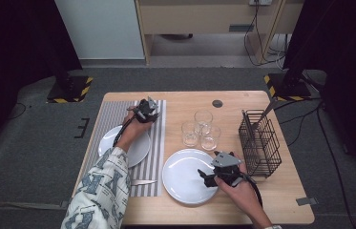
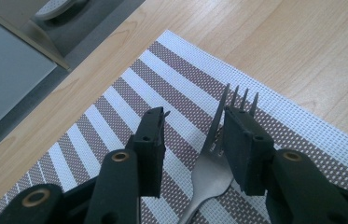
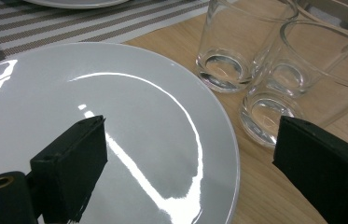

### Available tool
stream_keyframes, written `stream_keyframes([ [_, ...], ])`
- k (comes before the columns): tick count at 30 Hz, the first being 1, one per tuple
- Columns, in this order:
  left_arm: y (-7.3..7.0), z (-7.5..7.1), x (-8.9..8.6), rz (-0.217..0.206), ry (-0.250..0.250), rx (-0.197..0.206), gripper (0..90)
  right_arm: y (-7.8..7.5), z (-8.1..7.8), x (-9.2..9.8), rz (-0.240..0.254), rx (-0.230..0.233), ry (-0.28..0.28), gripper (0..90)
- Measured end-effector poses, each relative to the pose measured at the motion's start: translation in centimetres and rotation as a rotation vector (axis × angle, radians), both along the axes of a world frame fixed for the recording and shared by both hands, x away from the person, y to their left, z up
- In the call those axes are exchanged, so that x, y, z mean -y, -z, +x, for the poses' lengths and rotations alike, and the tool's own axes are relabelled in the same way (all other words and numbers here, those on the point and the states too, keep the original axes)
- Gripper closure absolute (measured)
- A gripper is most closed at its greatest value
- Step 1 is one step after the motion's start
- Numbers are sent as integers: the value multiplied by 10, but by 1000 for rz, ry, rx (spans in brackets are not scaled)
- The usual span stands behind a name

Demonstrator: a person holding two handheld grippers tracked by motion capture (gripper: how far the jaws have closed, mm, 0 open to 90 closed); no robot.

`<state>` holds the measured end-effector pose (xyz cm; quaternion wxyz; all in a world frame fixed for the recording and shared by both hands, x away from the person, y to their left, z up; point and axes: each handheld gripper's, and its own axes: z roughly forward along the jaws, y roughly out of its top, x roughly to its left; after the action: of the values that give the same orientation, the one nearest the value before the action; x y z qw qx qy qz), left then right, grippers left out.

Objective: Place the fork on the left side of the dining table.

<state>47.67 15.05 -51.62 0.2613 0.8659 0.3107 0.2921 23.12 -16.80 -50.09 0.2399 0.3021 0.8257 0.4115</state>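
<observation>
My left gripper (image 2: 198, 116) is open above the far end of the striped placemat (image 2: 115, 112). A metal fork (image 2: 211, 163) lies between its jaws, tines pointing away, close beside the right-hand jaw and clear of the other. In the high view this gripper (image 1: 144, 110) is past a white plate (image 1: 137, 150) on the mat. My right gripper (image 3: 192, 128) is open wide over the rim of a second white plate (image 3: 115, 84), one jaw over the plate and the other over bare wood. Nothing is between its jaws. In the high view it (image 1: 204, 175) sits at that plate's (image 1: 180, 179) right edge.
Three clear glasses (image 1: 200, 130) stand together behind the right plate, close to my right gripper. A dark wire basket (image 1: 260, 143) stands at the right side of the wooden table (image 1: 242, 210). A knife (image 1: 142, 182) lies on the near end of the placemat.
</observation>
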Motion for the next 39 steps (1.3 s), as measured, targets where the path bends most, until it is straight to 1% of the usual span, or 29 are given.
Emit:
stream_keyframes([
  [2, 1, 0, 0, 1, 1, -1, 583, 0, 0, 0, 0, 0, -1, 96],
  [4, 2, 0, 1, -8, 7, -6, 578, 1, 0, 0, 1, -1, -1, 97],
  [7, 2, -1, 2, -4, 16, -10, 576, 1, 0, 0, 2, -3, 0, 97],
  [8, 1, -1, 1, 6, 21, -13, 578, 1, 0, 0, 1, -1, 0, 97],
  [10, 2, -2, 1, -6, 21, -14, 578, 0, 0, 0, 1, -1, 0, 96],
  [12, 2, -2, 0, 2, 28, -14, 580, 1, 0, 0, 0, 1, -1, 97],
  [16, 2, -3, -1, -3, 33, -18, 583, 0, 0, 0, 1, -2, 1, 96],
  [22, 3, -5, -2, 2, 45, -20, 581, 0, 0, 0, 4, 0, 3, 96],
  [26, 4, -7, -2, 15, 59, -27, 574, 0, 0, 1, 3, 1, 5, 96],
  [28, 7, -8, -1, 33, 61, -32, 563, 0, 0, 1, 2, 2, 4, 97],
  [29, 7, -8, 0, 26, 62, -29, 566, 0, 1, 1, 3, 2, 5, 96],
  [31, 7, -8, 0, 27, 59, -28, 565, -1, 1, 1, 5, 1, 6, 96],
  [34, 3, -8, -1, 20, 54, -21, 565, -1, 1, 1, 4, 2, 5, 96],
  [39, -3, -8, -4, -4, 31, 14, 571, -1, 0, 0, 3, 3, 4, 97],
])
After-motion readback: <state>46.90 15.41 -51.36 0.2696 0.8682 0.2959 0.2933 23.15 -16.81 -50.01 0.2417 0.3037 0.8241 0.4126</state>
